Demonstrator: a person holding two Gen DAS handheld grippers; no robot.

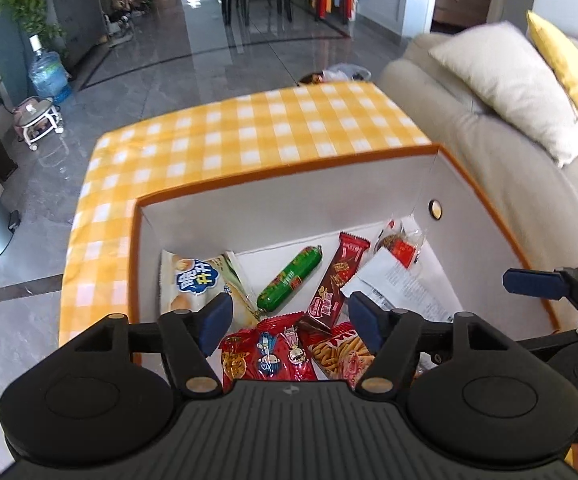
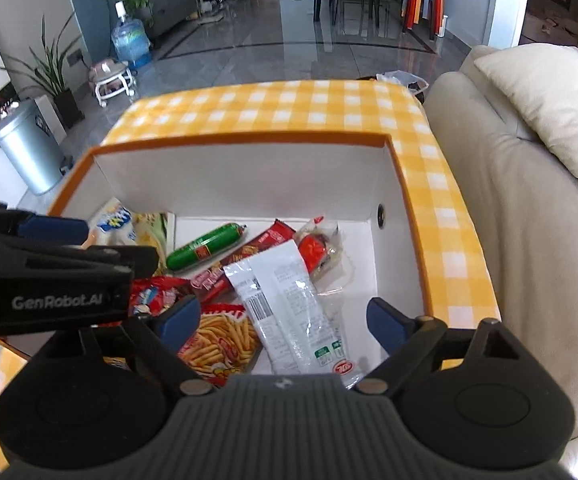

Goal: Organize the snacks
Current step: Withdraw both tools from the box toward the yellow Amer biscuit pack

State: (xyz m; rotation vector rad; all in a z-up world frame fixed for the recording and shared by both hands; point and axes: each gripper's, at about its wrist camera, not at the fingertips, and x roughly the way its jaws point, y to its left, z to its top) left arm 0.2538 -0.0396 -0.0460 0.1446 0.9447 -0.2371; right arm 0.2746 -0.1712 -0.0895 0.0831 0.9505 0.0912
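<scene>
Both my claws, left (image 1: 291, 326) and right (image 2: 283, 322), stand wide and empty over the box (image 2: 249, 176) of snacks (image 1: 291, 282); drop apparently complete, next I must fetch another.

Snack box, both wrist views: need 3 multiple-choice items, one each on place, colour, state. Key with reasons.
1. Where does the green sausage lie?
A. On the checked cloth
B. Inside the box
C. On the sofa

2. What colour is the box's rim?
A. Orange
B. Blue
C. Black

3. How do the right tongs stand?
A. Shut on the fries bag
B. Shut on nothing
C. Open, gripping nothing

Key:
1 B, it lies on the box floor beside the red-brown wafer bar.
2 A, an orange band runs along the top of the white walls.
3 C, the blue pads stand wide apart above the white packet and fries bag, pressing on neither. The left tongs are open too.
</scene>
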